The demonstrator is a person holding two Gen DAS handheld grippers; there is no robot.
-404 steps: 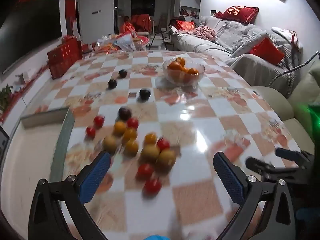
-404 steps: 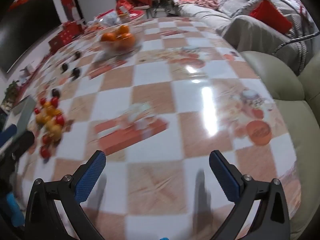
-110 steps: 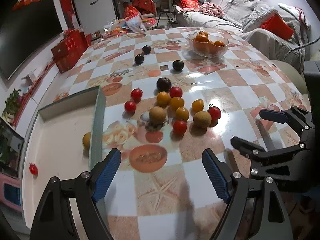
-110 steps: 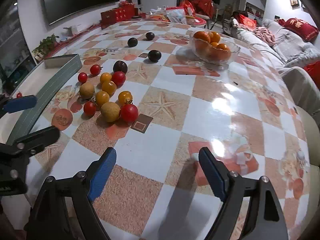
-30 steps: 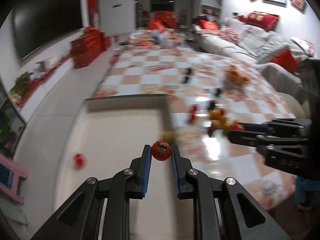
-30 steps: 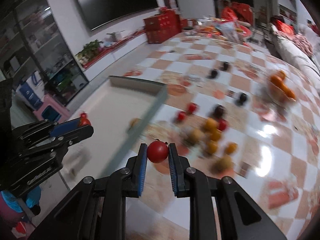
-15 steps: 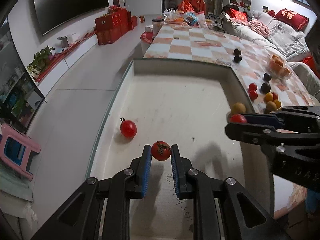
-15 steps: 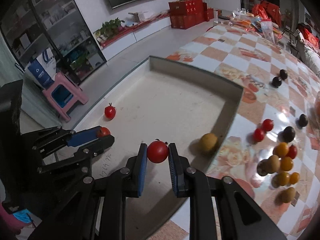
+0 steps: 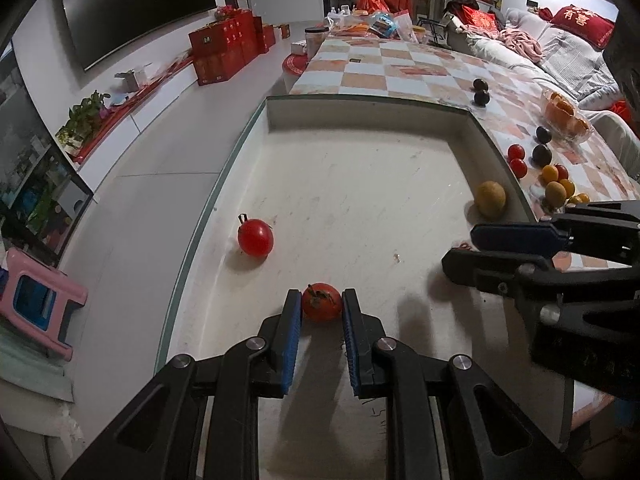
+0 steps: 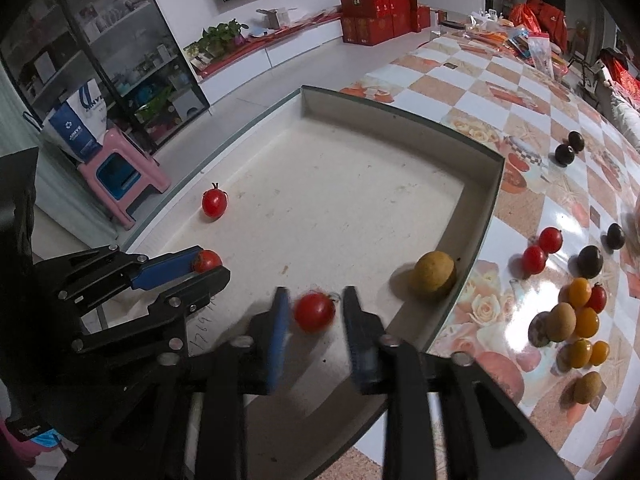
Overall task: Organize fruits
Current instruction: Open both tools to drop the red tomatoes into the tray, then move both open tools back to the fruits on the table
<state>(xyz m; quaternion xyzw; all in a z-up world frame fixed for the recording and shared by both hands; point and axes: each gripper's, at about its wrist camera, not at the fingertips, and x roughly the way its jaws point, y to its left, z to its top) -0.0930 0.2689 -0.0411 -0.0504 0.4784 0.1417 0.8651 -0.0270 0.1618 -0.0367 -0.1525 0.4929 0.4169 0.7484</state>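
Observation:
My left gripper (image 9: 321,309) is shut on a red tomato (image 9: 321,307), held low over the white tray (image 9: 360,184); it also shows in the right wrist view (image 10: 208,266). My right gripper (image 10: 316,312) has its jaws parted a little, with gaps on both sides of a red tomato (image 10: 315,312) that lies between them on the tray floor. Another red tomato (image 9: 255,237) and a yellow-brown fruit (image 9: 490,198) lie in the tray. Several red, yellow and dark fruits (image 10: 576,300) lie on the checkered table (image 10: 540,128).
A glass bowl of oranges (image 9: 565,114) stands far right on the table. A pink stool (image 10: 124,168) and red boxes (image 9: 224,48) stand on the floor to the left. A sofa (image 9: 552,52) lies behind the table.
Both grippers have dropped lower into the tray. My right gripper's jaws have opened off its tomato. My left gripper still clamps its tomato.

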